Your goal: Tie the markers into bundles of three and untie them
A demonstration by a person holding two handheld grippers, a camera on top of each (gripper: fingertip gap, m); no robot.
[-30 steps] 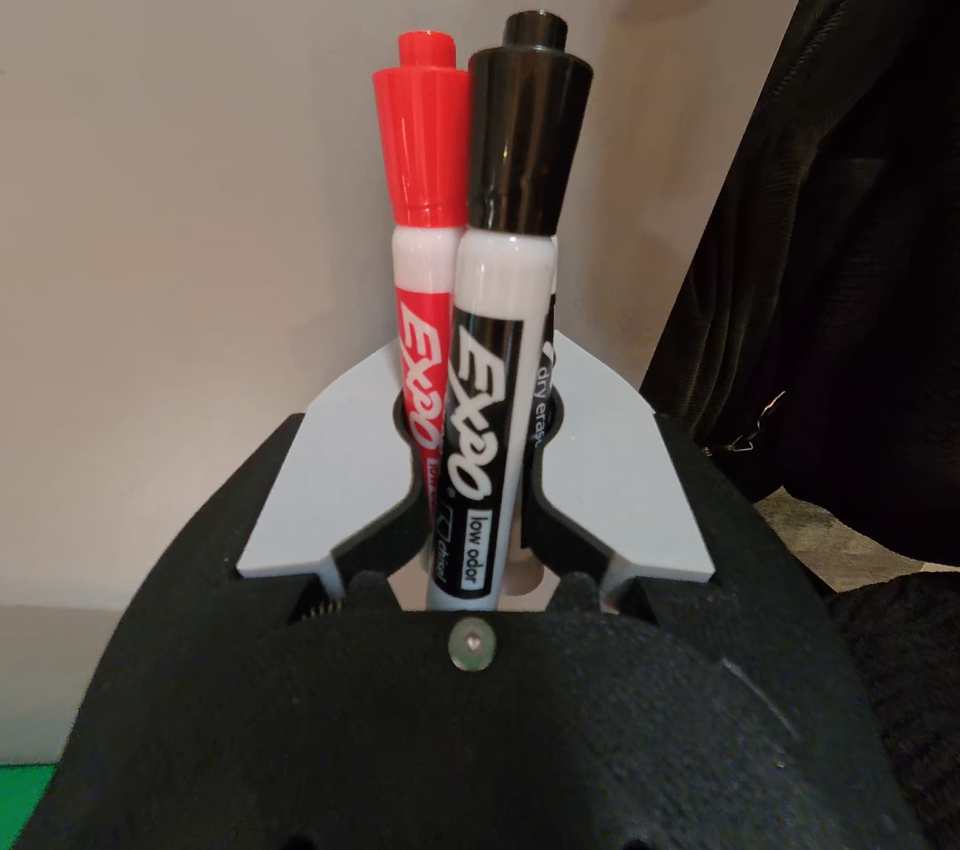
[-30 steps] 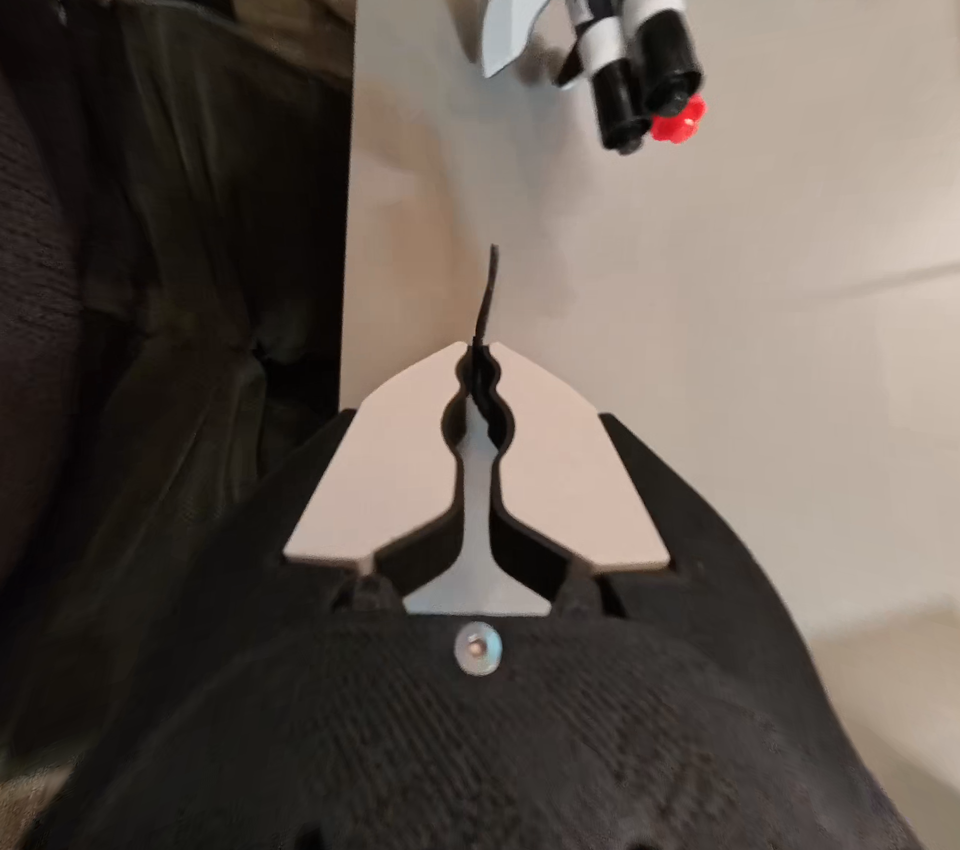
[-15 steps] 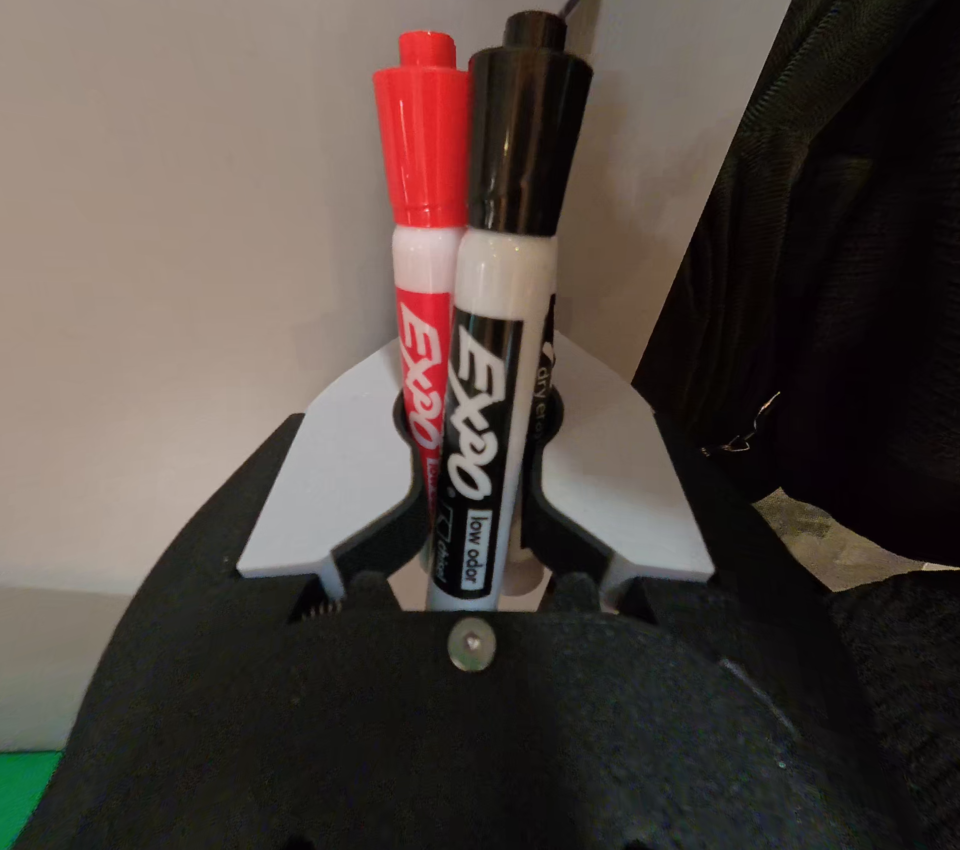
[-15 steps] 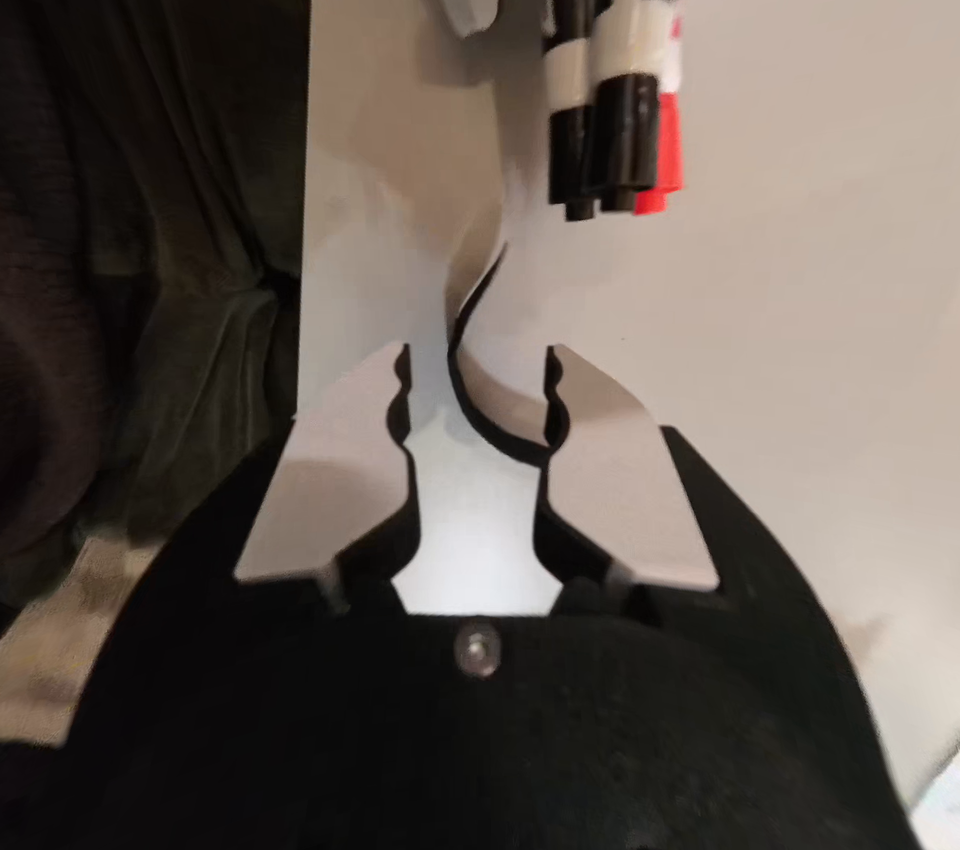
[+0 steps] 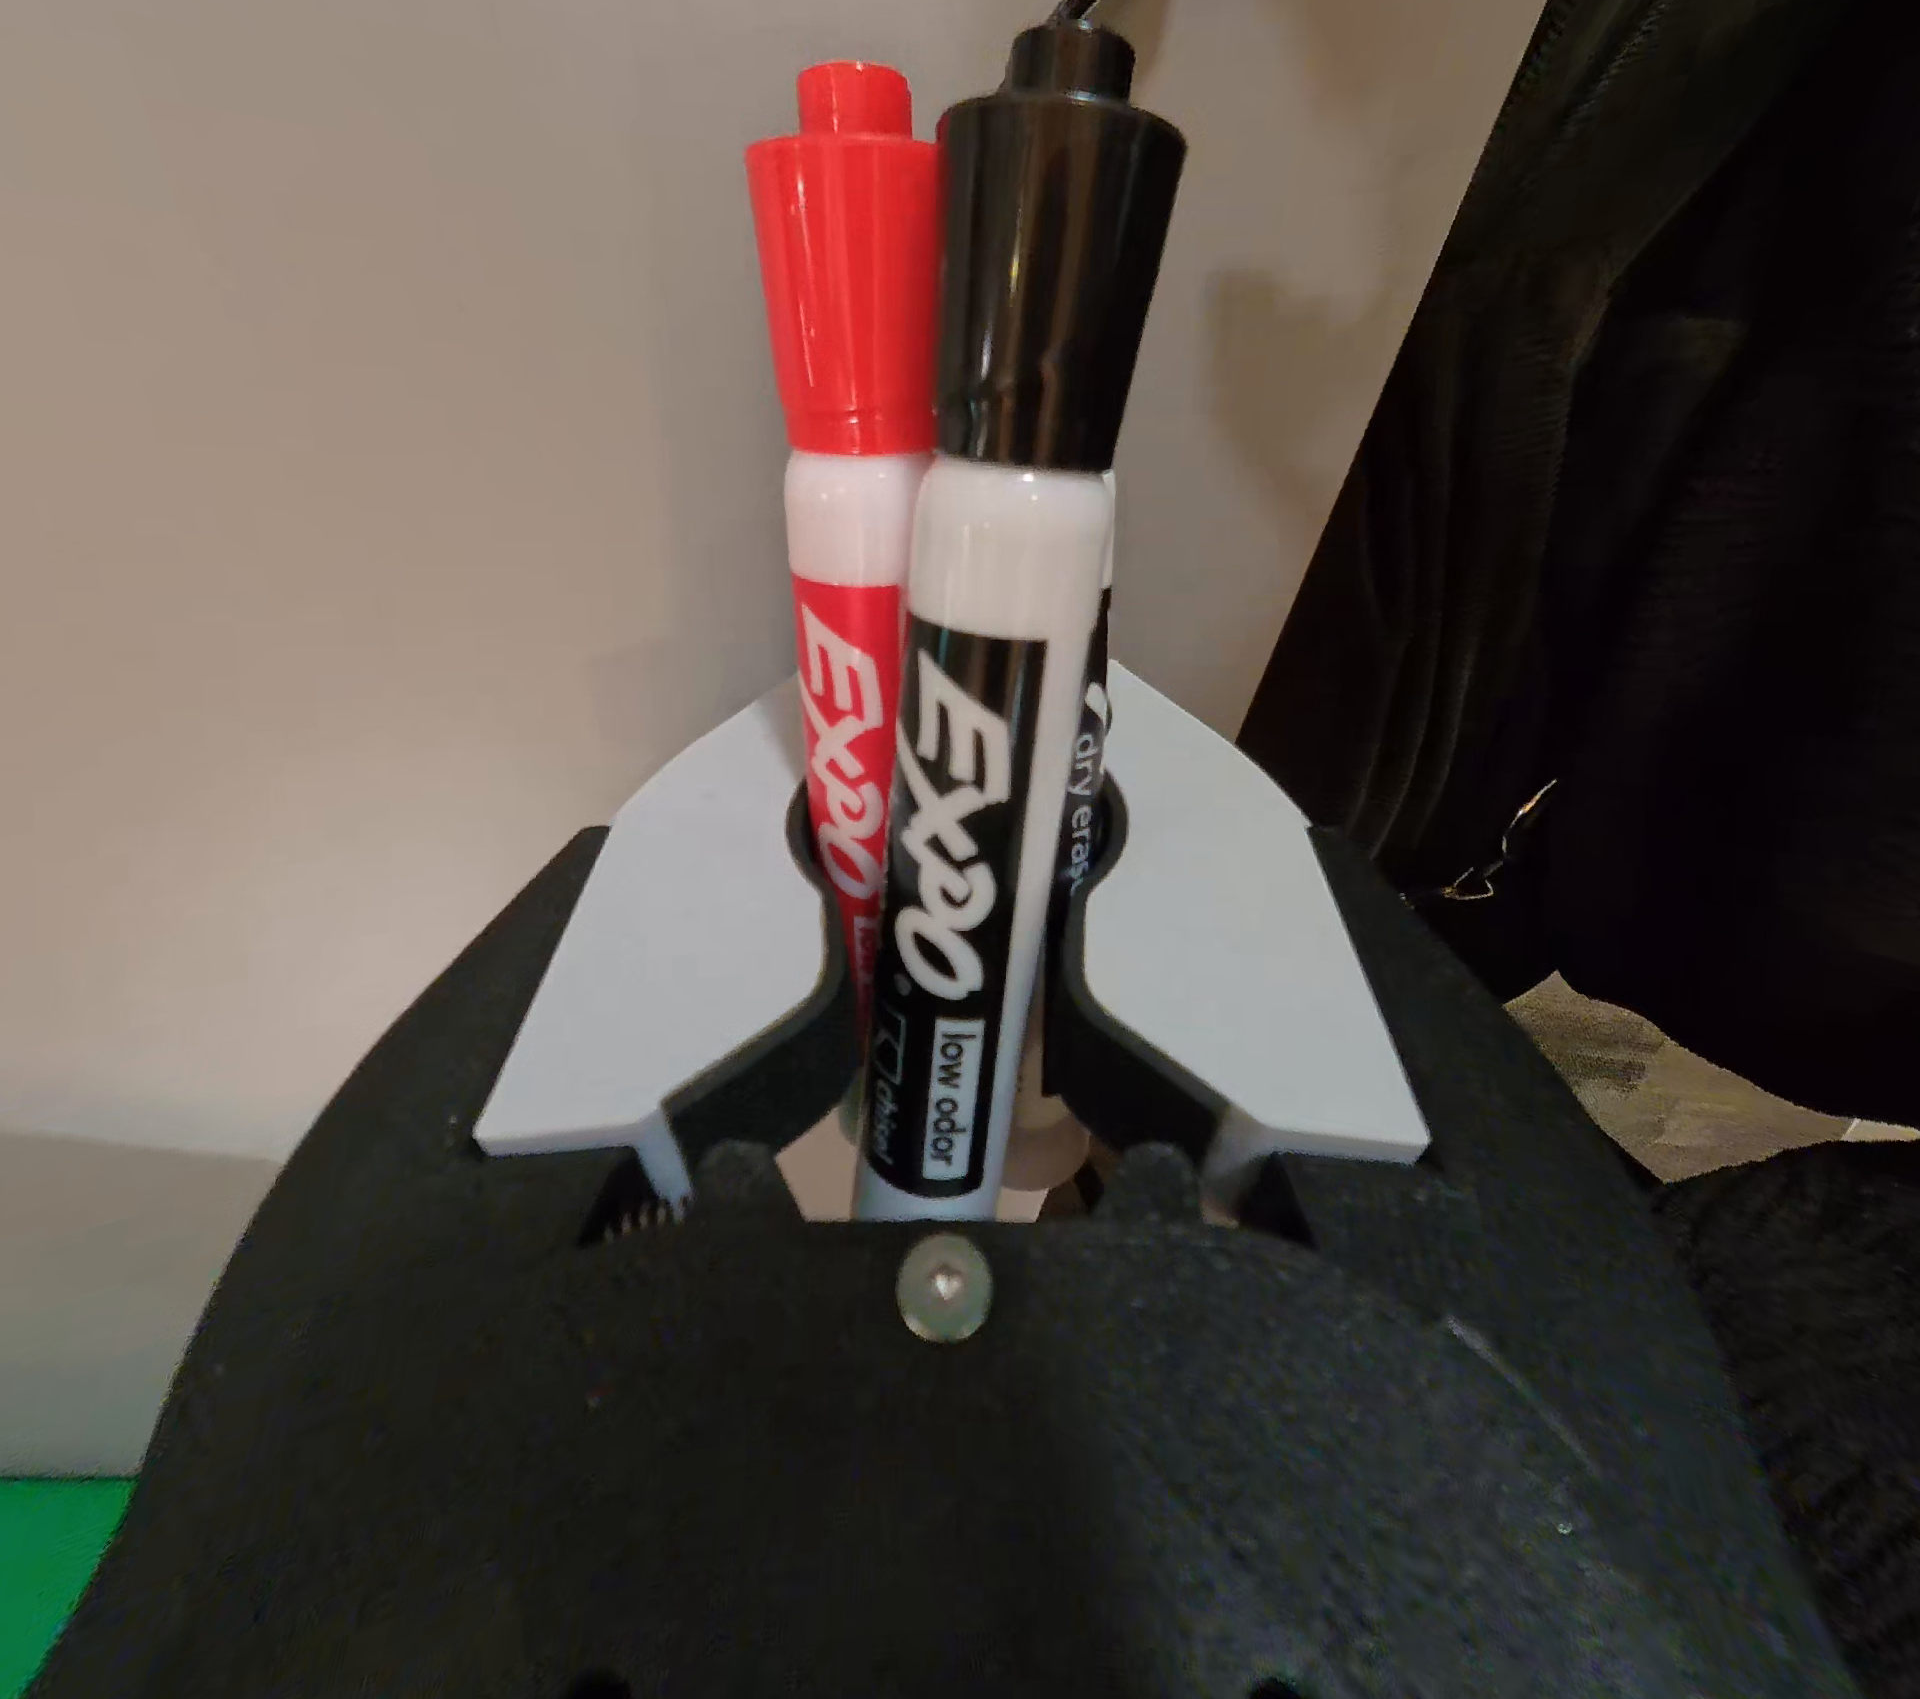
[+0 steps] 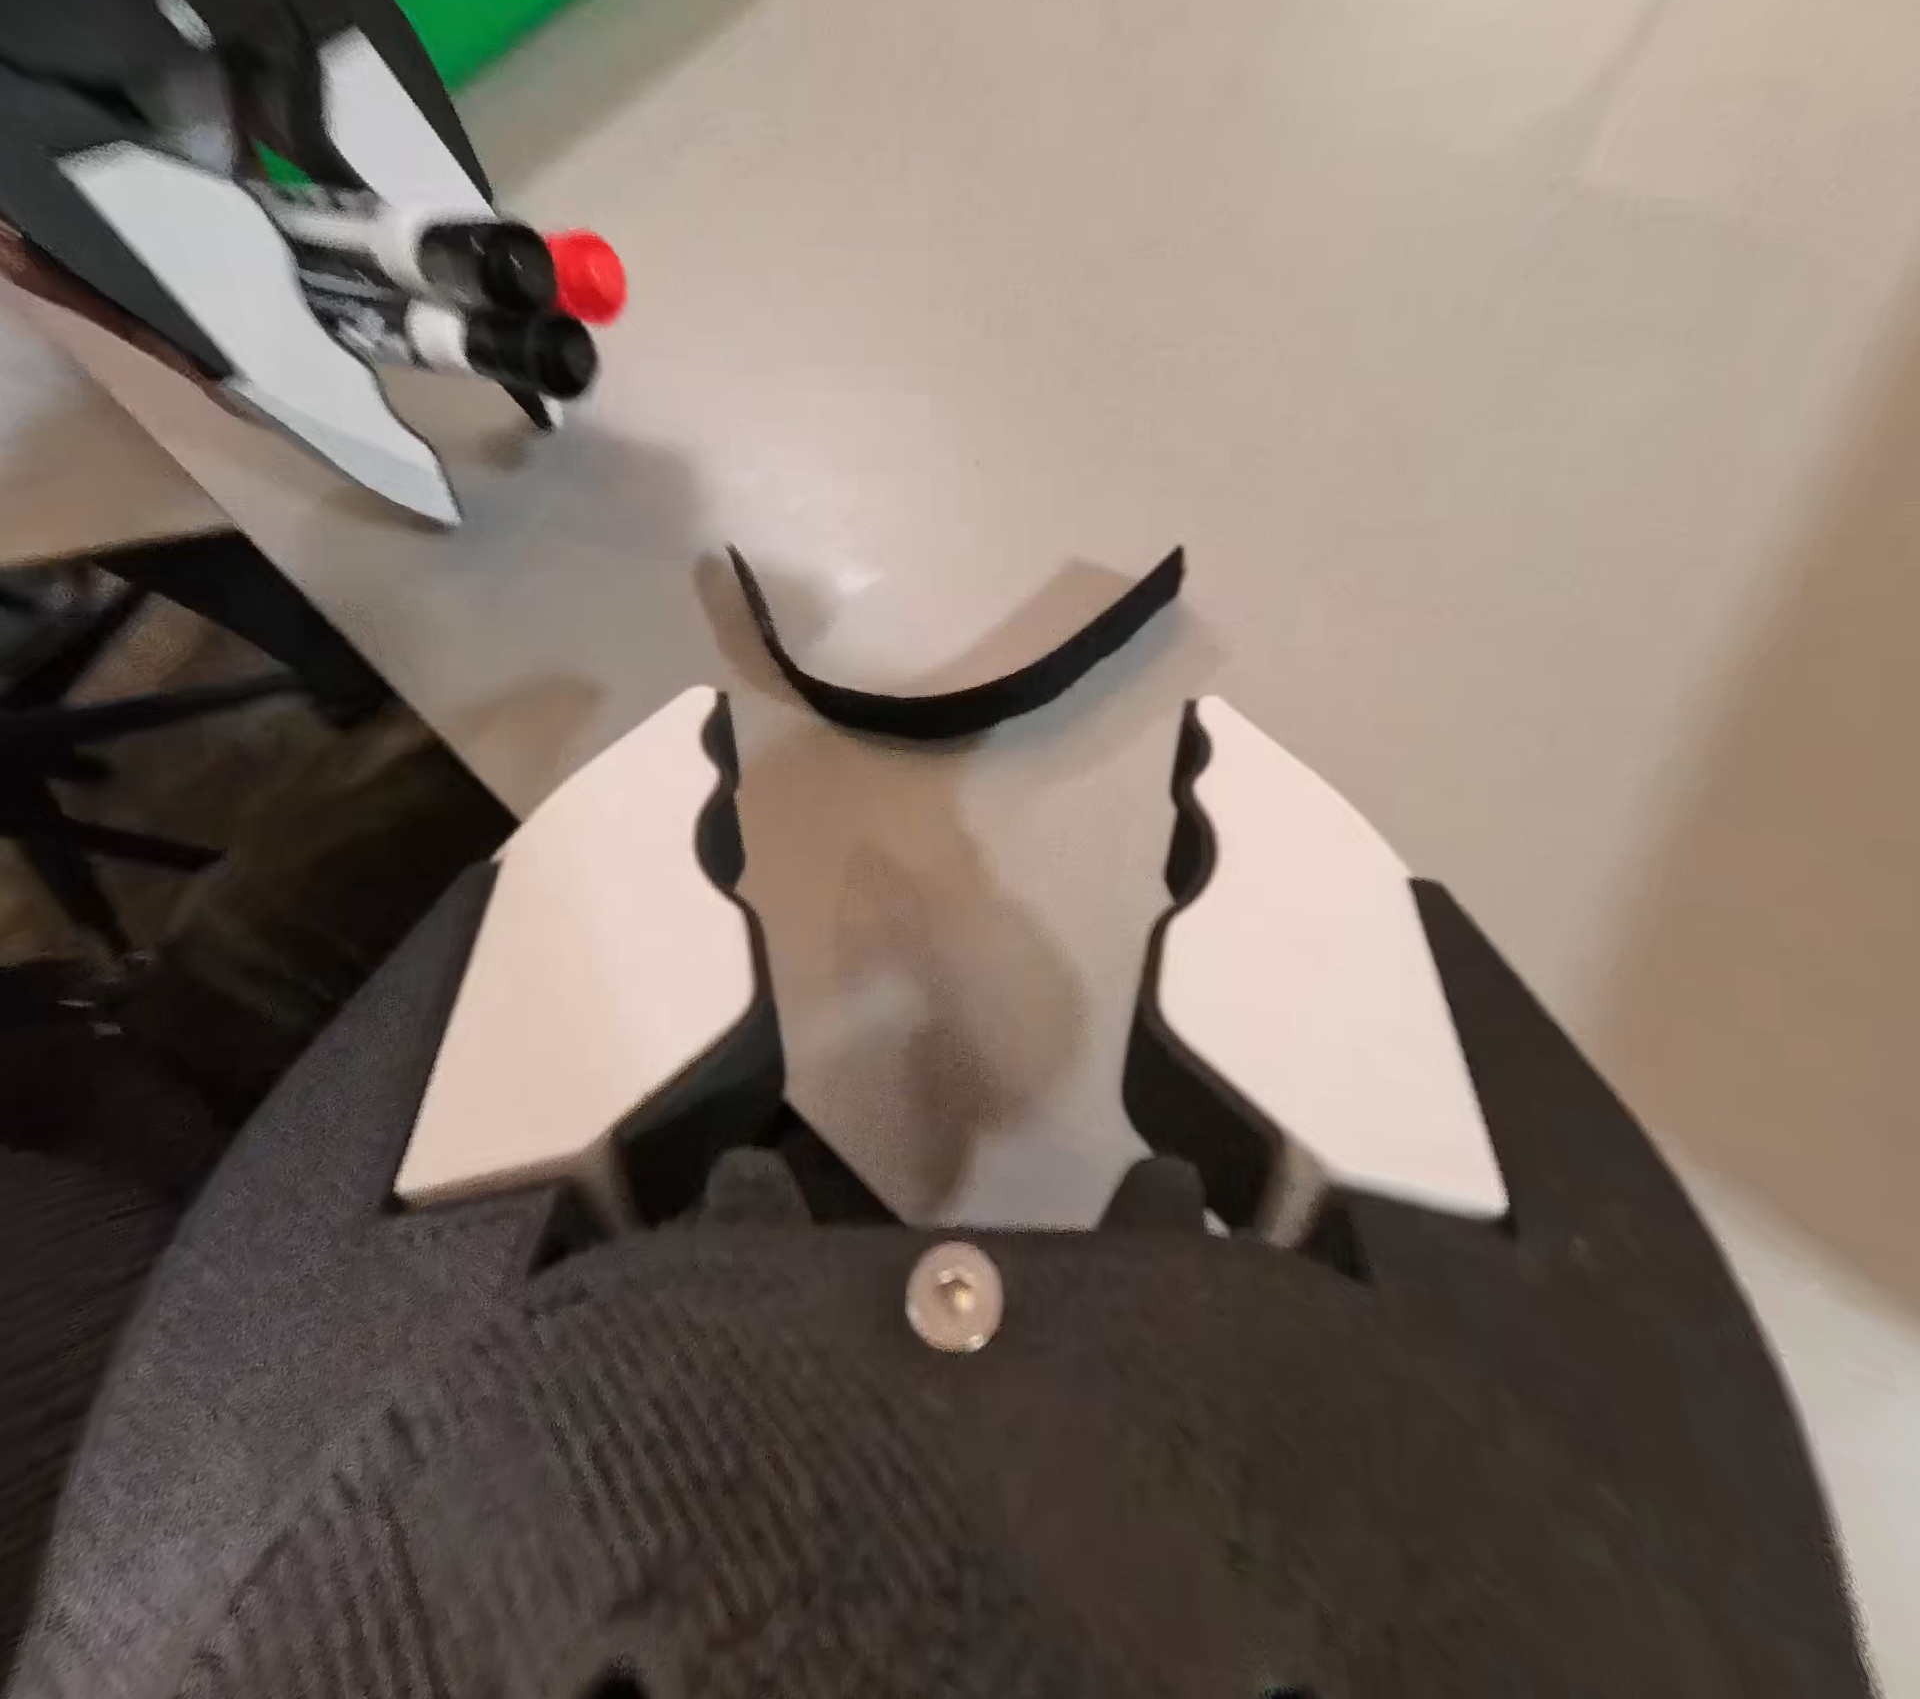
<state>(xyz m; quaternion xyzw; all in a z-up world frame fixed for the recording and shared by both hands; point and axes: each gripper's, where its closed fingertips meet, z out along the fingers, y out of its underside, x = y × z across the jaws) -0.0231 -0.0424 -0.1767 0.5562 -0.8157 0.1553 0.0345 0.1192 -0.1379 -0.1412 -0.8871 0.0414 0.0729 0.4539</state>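
Office, pale desk (image 6: 1247, 195), swivel-chair base (image 6: 125, 714)

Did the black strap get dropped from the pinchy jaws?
Yes. The black strap was pinched in the right gripper a second ago; now it lies curled on the table beyond the open jaws.

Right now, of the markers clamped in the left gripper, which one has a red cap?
The red-capped white marker, leftmost in the left gripper in its own wrist view. The black-capped marker beside it and a third, mostly hidden behind, have black caps.
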